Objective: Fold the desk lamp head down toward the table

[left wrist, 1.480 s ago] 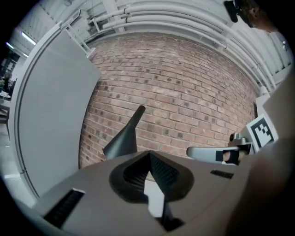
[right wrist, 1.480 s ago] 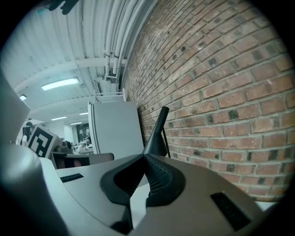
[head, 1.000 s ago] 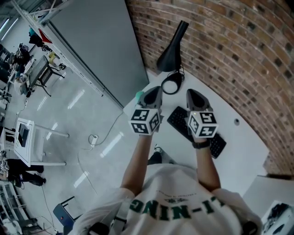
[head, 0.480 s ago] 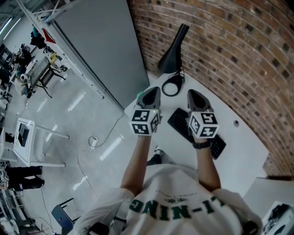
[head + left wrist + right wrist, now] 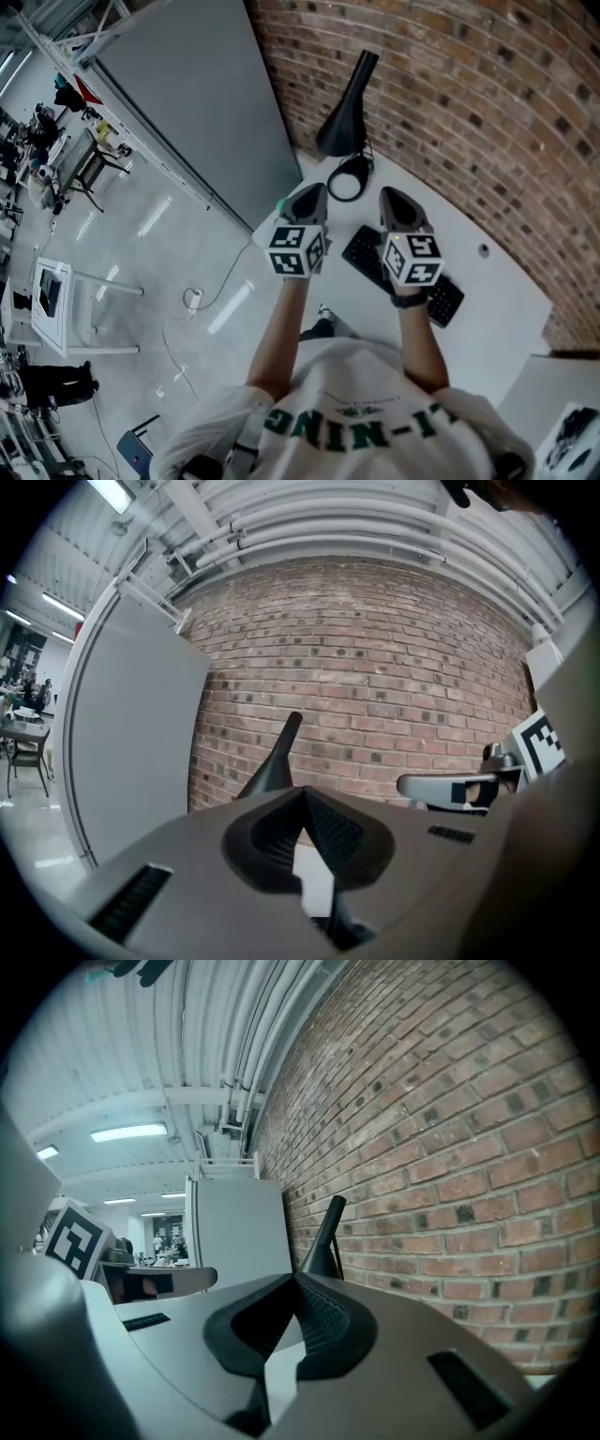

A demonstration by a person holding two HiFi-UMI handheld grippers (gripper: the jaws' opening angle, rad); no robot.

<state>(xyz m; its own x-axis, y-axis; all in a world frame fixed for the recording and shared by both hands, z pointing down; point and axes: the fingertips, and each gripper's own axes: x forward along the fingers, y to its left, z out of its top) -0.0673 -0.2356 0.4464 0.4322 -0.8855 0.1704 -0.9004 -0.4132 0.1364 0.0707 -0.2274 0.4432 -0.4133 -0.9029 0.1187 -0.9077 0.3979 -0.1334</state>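
The black desk lamp [image 5: 347,108] stands at the table's far end against the brick wall, its cone head pointing down over a round base [image 5: 346,178]. It rises beyond the jaws as a dark cone in the left gripper view [image 5: 274,761] and in the right gripper view [image 5: 323,1237]. My left gripper [image 5: 312,194] hovers just short of the lamp base, jaws shut on nothing. My right gripper [image 5: 392,199] is level beside it, to the right of the base, jaws shut and empty too. Neither touches the lamp.
A black keyboard [image 5: 448,298] lies on the white table [image 5: 497,309] under and behind my right gripper. The brick wall [image 5: 487,103] runs along the table's far side. A grey partition panel [image 5: 197,103] stands left of the lamp. The table's left edge drops to the floor.
Both grippers hold almost the same place; the view shifted slightly, so the lamp sits a little lower and nearer the grippers. Nothing was gripped or released.
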